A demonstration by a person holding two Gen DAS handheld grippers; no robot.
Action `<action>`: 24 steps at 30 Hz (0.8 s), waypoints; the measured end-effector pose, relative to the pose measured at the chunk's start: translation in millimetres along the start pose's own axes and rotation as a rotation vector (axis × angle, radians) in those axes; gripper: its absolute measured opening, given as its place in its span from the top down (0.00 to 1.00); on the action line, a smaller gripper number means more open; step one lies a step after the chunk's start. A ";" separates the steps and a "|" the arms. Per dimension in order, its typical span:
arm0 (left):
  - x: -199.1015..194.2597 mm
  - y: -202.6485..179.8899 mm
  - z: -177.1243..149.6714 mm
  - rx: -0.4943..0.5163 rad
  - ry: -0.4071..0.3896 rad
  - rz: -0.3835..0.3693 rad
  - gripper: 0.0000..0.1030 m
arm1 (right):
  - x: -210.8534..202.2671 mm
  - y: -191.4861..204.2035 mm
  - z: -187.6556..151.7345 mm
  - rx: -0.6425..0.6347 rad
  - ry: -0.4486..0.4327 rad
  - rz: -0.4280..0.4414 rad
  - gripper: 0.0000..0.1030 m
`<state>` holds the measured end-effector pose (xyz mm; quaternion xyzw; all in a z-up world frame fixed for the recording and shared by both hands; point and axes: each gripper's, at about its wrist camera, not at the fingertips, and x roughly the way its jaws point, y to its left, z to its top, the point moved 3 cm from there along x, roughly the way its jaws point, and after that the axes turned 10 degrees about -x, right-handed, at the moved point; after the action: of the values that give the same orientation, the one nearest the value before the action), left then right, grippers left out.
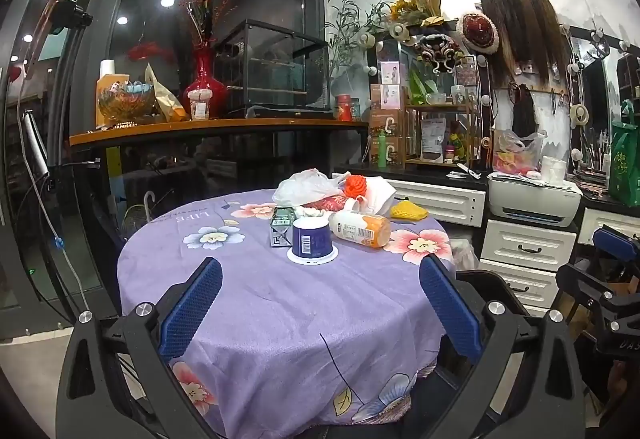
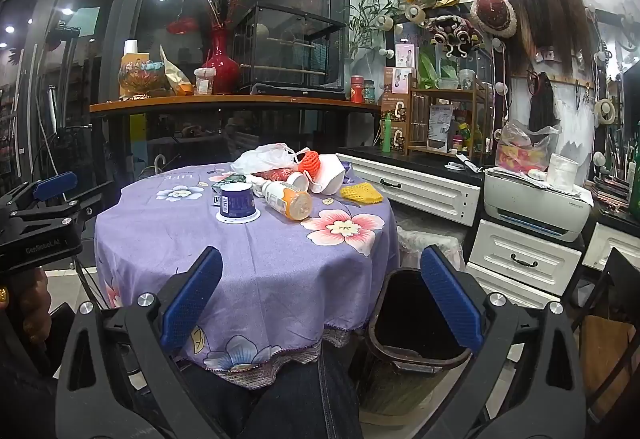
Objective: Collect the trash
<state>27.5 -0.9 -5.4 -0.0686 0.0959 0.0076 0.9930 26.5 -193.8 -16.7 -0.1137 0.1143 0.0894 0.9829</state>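
Trash lies at the far side of a round table under a purple flowered cloth [image 1: 280,319]. It includes an upturned blue cup [image 1: 312,241], a fallen bottle with an orange label [image 1: 362,229], a green carton [image 1: 282,225], a white plastic bag [image 1: 308,187], an orange foam net [image 1: 356,185] and a yellow foam net [image 1: 408,210]. My left gripper [image 1: 320,299] hovers open over the near half of the cloth, well short of the cup. My right gripper [image 2: 320,299] is open too, over the table's near right edge, with a dark bin [image 2: 416,339] below its right finger.
White drawer units [image 2: 520,259] and a printer [image 2: 536,207] stand right of the table, close behind the bin. A cluttered shelf [image 1: 216,125] and glass wall run behind. The person's dark trouser leg [image 2: 304,399] sits under the table edge. A folding chair [image 2: 608,299] stands far right.
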 end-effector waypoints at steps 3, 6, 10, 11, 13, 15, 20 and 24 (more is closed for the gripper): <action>-0.1 -0.2 -0.5 0.001 0.013 -0.001 0.05 | -0.1 -0.1 0.0 0.003 0.000 0.000 0.05; 3.4 6.6 1.6 -0.011 0.023 0.002 0.05 | 0.0 -0.2 -0.1 0.003 0.001 0.001 0.05; 3.3 7.2 3.2 -0.014 0.028 0.000 0.05 | 0.0 -0.1 -0.1 0.003 0.001 0.000 0.05; 3.3 8.1 3.8 -0.013 0.029 0.000 0.05 | 0.0 0.0 -0.2 0.002 0.002 0.000 0.05; 2.8 10.4 5.3 -0.011 0.029 0.000 0.05 | 0.0 -0.1 -0.2 0.003 0.001 0.001 0.05; 3.1 7.4 4.1 -0.011 0.029 0.001 0.05 | 0.0 -0.1 -0.2 0.003 0.001 0.000 0.05; 2.6 3.5 3.9 -0.009 0.028 0.004 0.05 | 0.0 0.0 -0.3 0.003 0.002 0.000 0.05; 2.6 3.2 4.2 -0.009 0.029 0.005 0.05 | 0.0 0.1 -0.4 0.003 0.002 0.001 0.05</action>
<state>30.8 2.8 -2.3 -0.0731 0.1104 0.0094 0.9912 26.5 -193.8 -17.1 -0.1123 0.1154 0.0895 0.9829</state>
